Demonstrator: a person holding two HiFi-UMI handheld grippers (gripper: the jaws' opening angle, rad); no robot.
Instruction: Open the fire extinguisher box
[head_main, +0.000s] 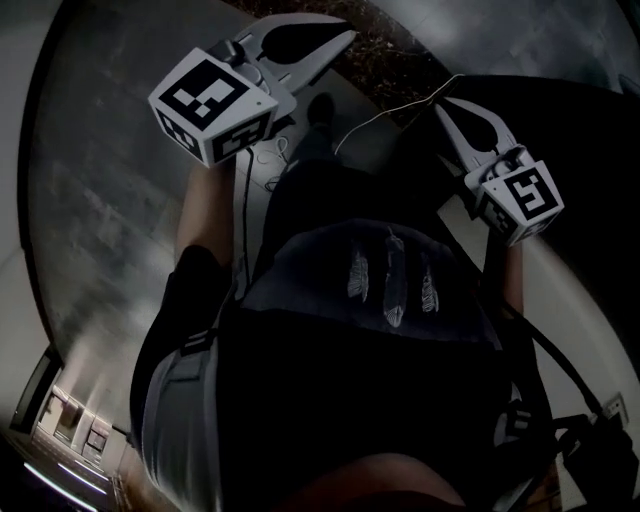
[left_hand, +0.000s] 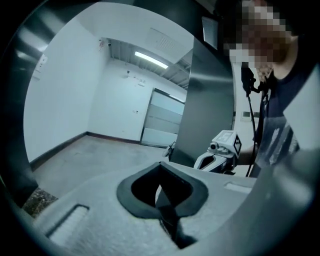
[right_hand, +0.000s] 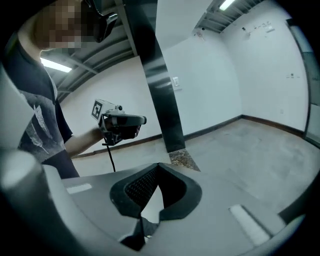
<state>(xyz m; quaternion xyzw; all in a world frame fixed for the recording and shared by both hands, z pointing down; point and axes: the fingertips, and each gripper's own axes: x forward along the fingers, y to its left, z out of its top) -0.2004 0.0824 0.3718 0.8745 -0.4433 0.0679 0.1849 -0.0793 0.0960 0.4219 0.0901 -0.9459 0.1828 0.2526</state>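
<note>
No fire extinguisher box shows in any view. In the head view my left gripper (head_main: 345, 37) is held up in front of the person's dark shirt, its marker cube (head_main: 213, 106) at the upper left, jaws together on nothing. My right gripper (head_main: 441, 102) is at the right, also with its tips together and empty. In the left gripper view the jaws of the left gripper (left_hand: 161, 164) meet at their tips, and the right gripper (left_hand: 222, 150) is seen beyond them. In the right gripper view the right gripper (right_hand: 159, 165) is shut and the left gripper (right_hand: 117, 122) is held out at mid-left.
A dark metal pillar (left_hand: 207, 110) (right_hand: 160, 90) stands on the grey concrete floor (left_hand: 100, 155). White walls surround the room, with a grey roll-up door (left_hand: 162, 120) at the back. A speckled floor patch (right_hand: 182, 159) lies at the pillar's foot. A thin cable (head_main: 390, 110) crosses between the grippers.
</note>
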